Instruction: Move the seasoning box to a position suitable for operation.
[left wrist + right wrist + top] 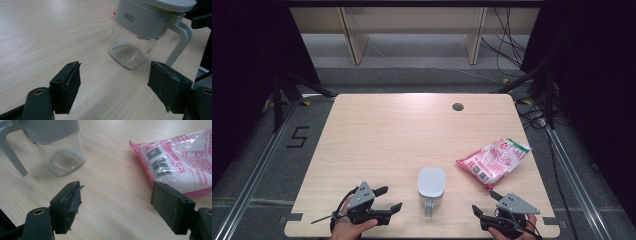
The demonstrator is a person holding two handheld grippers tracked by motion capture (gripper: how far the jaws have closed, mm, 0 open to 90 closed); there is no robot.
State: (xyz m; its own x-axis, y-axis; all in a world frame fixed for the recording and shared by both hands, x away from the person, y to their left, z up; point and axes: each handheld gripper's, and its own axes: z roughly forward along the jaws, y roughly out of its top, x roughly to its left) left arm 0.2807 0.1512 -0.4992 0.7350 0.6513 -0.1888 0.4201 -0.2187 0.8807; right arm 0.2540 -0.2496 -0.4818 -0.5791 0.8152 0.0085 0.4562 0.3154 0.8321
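Near the table's (362, 145) front edge stands a clear jug (431, 186), nothing inside. Right of the jug lies a pink bag (494, 160) of white grains. Left gripper (388, 199) and right gripper (484, 202) gape wide, holding nothing.

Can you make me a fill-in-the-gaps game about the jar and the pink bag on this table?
1. The glass jar has a grey lid and inside it is ____.
2. The bag of white grains is mostly ____ in colour.
3. The jar stands between the left hand-held gripper and the ____ hand-held gripper.
4. Both grippers have their jaws ____.

Missing words: empty; pink; right; open
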